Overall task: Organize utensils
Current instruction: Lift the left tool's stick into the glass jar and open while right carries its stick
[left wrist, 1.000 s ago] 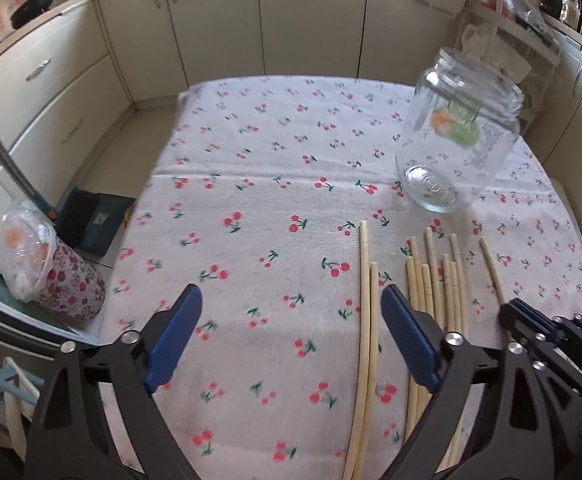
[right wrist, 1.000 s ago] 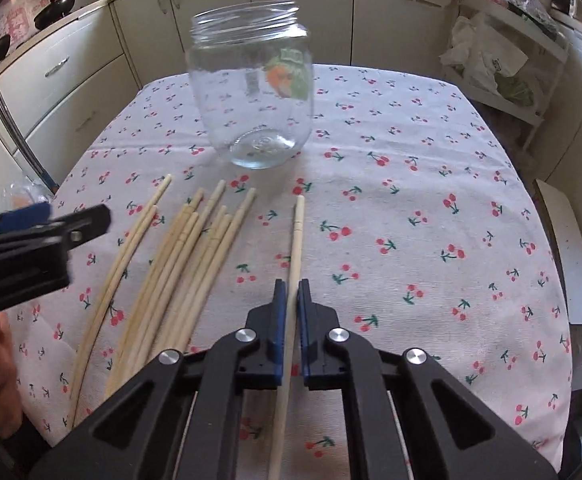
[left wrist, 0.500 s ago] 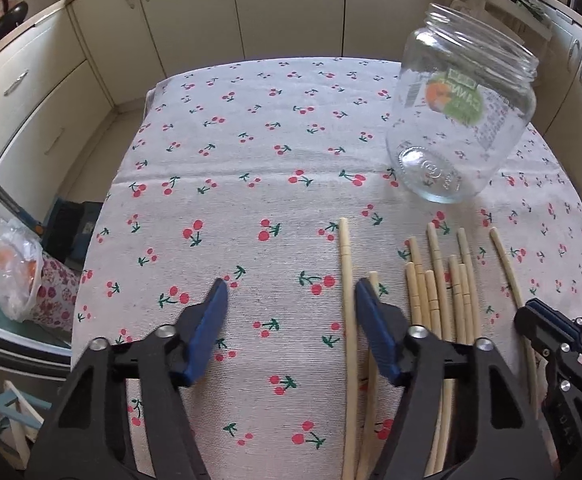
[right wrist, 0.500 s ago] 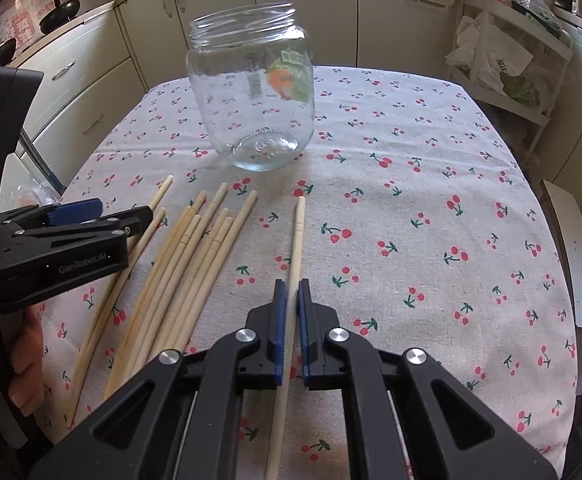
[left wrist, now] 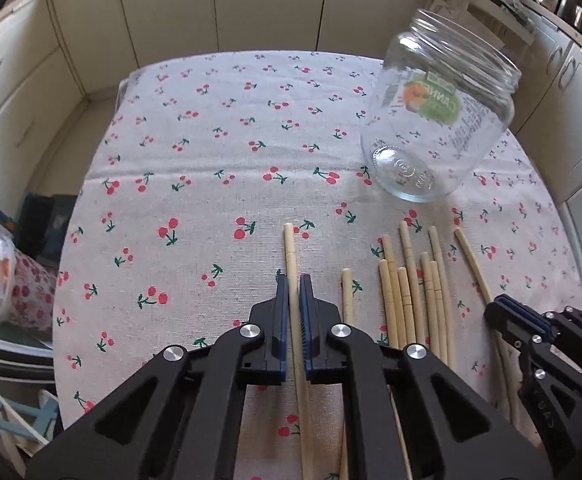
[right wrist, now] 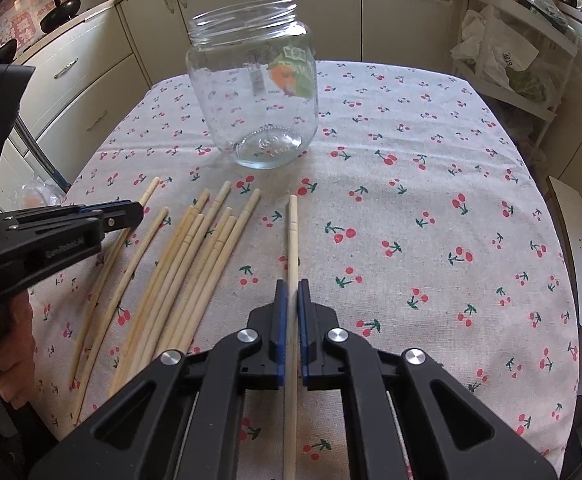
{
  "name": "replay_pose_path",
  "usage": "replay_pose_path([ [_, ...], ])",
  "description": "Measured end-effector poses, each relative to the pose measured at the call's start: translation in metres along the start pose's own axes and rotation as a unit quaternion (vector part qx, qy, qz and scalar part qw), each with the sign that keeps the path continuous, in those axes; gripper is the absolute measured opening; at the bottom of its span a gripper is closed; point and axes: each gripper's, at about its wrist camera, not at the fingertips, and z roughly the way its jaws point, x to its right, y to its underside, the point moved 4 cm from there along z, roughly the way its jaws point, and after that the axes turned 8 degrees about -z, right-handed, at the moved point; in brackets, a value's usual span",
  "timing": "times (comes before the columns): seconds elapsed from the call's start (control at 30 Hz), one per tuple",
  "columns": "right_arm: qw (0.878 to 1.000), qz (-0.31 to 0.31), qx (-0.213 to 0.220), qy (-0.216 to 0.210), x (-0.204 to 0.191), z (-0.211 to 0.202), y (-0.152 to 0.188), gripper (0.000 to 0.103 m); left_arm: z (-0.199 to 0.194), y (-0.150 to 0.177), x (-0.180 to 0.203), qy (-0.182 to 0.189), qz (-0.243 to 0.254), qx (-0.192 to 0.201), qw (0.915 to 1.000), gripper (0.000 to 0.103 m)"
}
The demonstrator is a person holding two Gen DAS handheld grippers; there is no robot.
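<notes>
left gripper (left wrist: 294,300) clamped narrow on the leftmost chopstick (left wrist: 289,248), stick running straight up between the blue pads. right gripper (right wrist: 289,304) likewise pinched on the rightmost chopstick (right wrist: 292,224), set apart from the rest. between the two, a loose bundle of chopsticks (right wrist: 195,256) flat on the cherry tablecloth (right wrist: 431,200), some overlapping. beyond the tips, an uncapped, empty glass jar (right wrist: 255,92), upright, near the far ends of the sticks.

risks from here, as a judgement: gripped well back from the tip, so a long free end likely to swing or pivot in the pads on lifting; could clip the jar rim and tip the light jar. two sticks converging on one mouth could cross. neighbouring sticks could roll if brushed.
</notes>
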Motion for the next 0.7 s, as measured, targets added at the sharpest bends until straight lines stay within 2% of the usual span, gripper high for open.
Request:
replay_pose_path([
  [0.17,1.0,-0.015,-0.002,0.005,-0.004,0.004,-0.004,0.011,0.003,-0.006,0.0,-0.005,-0.005,-0.001,1.0,0.008],
  [0.27,1.0,-0.021,0.003,0.005,-0.003,0.004,-0.005,0.006,0.004,-0.008,0.003,-0.018,0.013,0.005,0.9997,0.007],
  [0.4,1.0,0.012,0.008,-0.024,0.006,0.001,-0.003,0.006,0.0,-0.01,0.001,-0.007,0.015,0.003,0.9999,0.005],
  [0.47,0.998,0.036,0.018,-0.039,0.012,-0.004,0.0,0.006,-0.018,-0.016,-0.001,0.0,0.011,0.034,0.9994,0.005],
  [0.53,0.996,0.062,0.031,-0.058,0.017,-0.01,0.001,0.006,-0.04,-0.025,-0.001,0.023,0.0,0.066,0.9976,0.005],
  [0.57,0.994,0.079,0.039,-0.07,0.021,-0.013,0.002,0.006,-0.057,-0.032,0.0,0.044,-0.007,0.093,0.9946,0.005],
  [0.7,0.983,0.13,0.075,-0.103,0.031,-0.026,0.0,0.006,-0.104,-0.063,0.012,0.093,-0.017,0.162,0.9823,0.005],
])
